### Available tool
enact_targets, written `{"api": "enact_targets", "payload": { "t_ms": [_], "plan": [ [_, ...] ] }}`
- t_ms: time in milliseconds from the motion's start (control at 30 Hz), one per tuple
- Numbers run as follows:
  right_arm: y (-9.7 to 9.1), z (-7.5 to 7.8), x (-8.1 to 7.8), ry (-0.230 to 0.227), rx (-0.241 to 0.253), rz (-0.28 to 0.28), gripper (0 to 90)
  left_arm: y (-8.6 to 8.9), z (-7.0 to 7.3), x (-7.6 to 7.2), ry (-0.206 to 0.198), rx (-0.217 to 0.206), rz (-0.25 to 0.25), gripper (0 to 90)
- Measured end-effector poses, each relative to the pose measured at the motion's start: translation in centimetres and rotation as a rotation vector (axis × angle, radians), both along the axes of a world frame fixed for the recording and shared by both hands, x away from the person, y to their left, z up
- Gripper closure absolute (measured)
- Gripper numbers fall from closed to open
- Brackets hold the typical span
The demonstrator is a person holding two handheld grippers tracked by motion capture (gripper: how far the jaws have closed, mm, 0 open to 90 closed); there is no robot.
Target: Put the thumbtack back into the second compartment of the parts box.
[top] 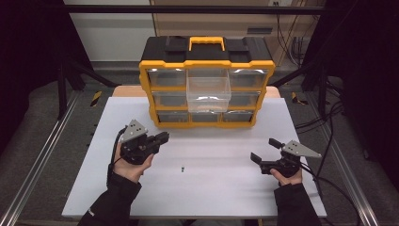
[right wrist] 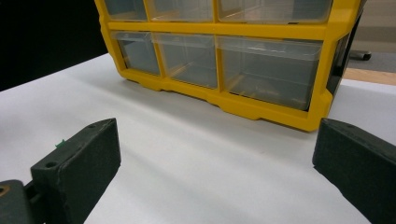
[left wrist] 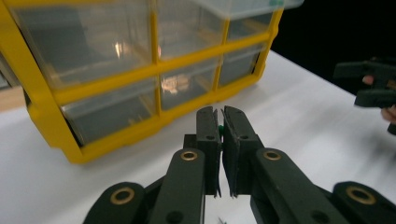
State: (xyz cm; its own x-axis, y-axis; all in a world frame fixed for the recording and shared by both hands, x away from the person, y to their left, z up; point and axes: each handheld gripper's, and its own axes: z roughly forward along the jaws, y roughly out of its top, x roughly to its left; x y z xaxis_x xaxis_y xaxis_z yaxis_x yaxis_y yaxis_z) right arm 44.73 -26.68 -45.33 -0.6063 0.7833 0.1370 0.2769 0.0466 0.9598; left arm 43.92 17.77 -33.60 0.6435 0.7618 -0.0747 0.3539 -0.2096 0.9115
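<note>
A yellow and black drawer cabinet (top: 207, 63) stands at the back of the white table (top: 202, 193). Its top middle clear drawer (top: 208, 87) is pulled out. My left gripper (top: 164, 136) is held above the table in front of the cabinet's left side. In the left gripper view this left gripper (left wrist: 221, 114) has its jaws pressed together on a tiny green piece (left wrist: 218, 127). My right gripper (top: 264, 149) rests low at the right with its jaws wide apart and nothing between them. A small dark screw-like part (top: 182, 168) lies on the table between the hands.
The cabinet (right wrist: 219, 28) holds clear drawers in three rows, the others pushed in. Metal frame rails and cables run along both sides of the table. Bare white tabletop lies between the grippers and the cabinet.
</note>
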Motion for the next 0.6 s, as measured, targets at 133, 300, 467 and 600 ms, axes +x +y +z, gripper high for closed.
{"api": "enact_targets", "payload": {
  "t_ms": [133,300,467,600],
  "plan": [
    [0.0,0.0,0.0,-0.003,0.002,0.000,1.3,-0.1,2.2,-0.1,-0.044,-0.010,-0.008,85.0],
    [0.0,0.0,0.0,-0.003,0.001,0.000,1.2,-0.7,4.3,-0.2,-0.079,-0.021,-0.020,85.0],
    [0.0,0.0,0.0,-0.003,0.000,-0.001,1.2,-1.7,5.9,-0.2,-0.103,-0.023,-0.044,85.0],
    [0.0,0.0,0.0,-0.004,0.000,-0.001,1.3,-2.5,7.4,-0.3,-0.132,-0.033,-0.061,85.0]
  ]
}}
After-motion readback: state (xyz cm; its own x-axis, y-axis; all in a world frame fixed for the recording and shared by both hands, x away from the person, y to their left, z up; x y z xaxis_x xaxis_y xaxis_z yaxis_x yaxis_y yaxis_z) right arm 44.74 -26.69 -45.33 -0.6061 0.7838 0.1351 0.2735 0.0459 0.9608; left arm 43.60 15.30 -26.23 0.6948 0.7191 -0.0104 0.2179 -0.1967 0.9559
